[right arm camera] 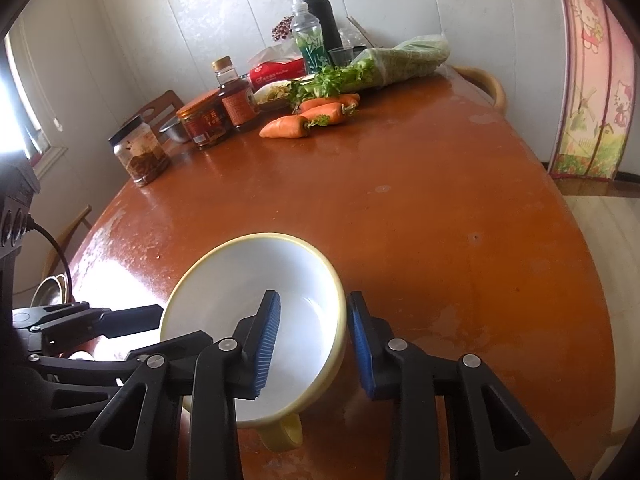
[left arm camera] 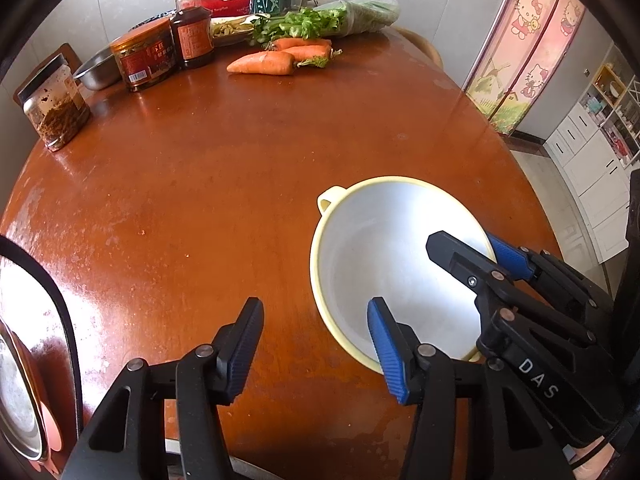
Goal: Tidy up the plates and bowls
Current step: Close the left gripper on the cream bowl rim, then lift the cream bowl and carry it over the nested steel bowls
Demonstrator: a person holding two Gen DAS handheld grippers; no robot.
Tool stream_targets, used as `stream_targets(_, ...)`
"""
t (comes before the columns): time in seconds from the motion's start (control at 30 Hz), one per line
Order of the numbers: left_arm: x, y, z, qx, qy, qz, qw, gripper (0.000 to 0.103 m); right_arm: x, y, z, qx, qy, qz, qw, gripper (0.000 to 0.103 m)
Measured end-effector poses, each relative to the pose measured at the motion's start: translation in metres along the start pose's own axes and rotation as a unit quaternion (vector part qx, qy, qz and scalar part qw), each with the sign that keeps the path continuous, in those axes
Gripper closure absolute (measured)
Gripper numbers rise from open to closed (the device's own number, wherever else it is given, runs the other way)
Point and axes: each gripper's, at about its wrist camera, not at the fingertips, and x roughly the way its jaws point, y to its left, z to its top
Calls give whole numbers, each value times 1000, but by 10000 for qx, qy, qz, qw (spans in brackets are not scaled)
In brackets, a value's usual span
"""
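A white bowl point(left arm camera: 380, 248) with a pale yellow rim and a small loop handle sits on the brown round table point(left arm camera: 180, 200), near its front edge. In the left wrist view my left gripper point(left arm camera: 316, 340) is open. One pad hangs over the bowl's inside and the other over bare table, so the near-left rim lies between them untouched. My right gripper point(left arm camera: 460, 240) is shut on the bowl's right rim, one finger inside and one outside. In the right wrist view the right gripper point(right arm camera: 313, 300) straddles the bowl point(right arm camera: 240, 288). A left gripper finger point(right arm camera: 132, 316) reaches its left rim.
Steel dishes point(left arm camera: 16, 392) lie low at the left beyond the table edge. At the back stand a steel bowl point(left arm camera: 98, 68), jars point(left arm camera: 56, 104), a sauce bottle point(left arm camera: 192, 36), carrots point(left arm camera: 264, 63) and bagged celery point(left arm camera: 340, 20). A chair back point(right arm camera: 480, 80) shows at the far right.
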Motion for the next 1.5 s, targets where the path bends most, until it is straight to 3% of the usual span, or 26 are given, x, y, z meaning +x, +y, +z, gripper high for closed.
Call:
stream_targets(0.3, 9, 7, -1, -261, 253, -247, 9990, 51, 2, -1, -7, 139, 140, 106, 9997, 71)
stream_targets(0.37, 10, 8, -2, -307, 301, -370, 9984, 52, 2, -2, -9, 187, 168, 139, 9996, 72)
stream_targets(0.47, 11, 6, -2, -265, 326, -492, 9979, 65, 1, -1, -10, 213, 193, 239, 9993, 74)
stream_targets(0.63, 6, 6, -3, -270, 255, -480, 9982, 66, -3, 5, -12, 166, 196, 220, 9994, 75)
stream_targets(0.93, -44, 29, -11, -445, -307, -528, 9971, 66, -28, 29, -4, 51, -39, 410, 9991, 75)
stream_targets(1.2, -102, 65, -35, -653, -902, -451, 9928, 66, -60, 86, 2, -365, -347, 699, 9963, 75)
stream_targets(1.5, -158, 100, -79, -799, -1367, -252, 9871, 66, -92, 153, -16, -782, -516, 1040, 9902, 75)
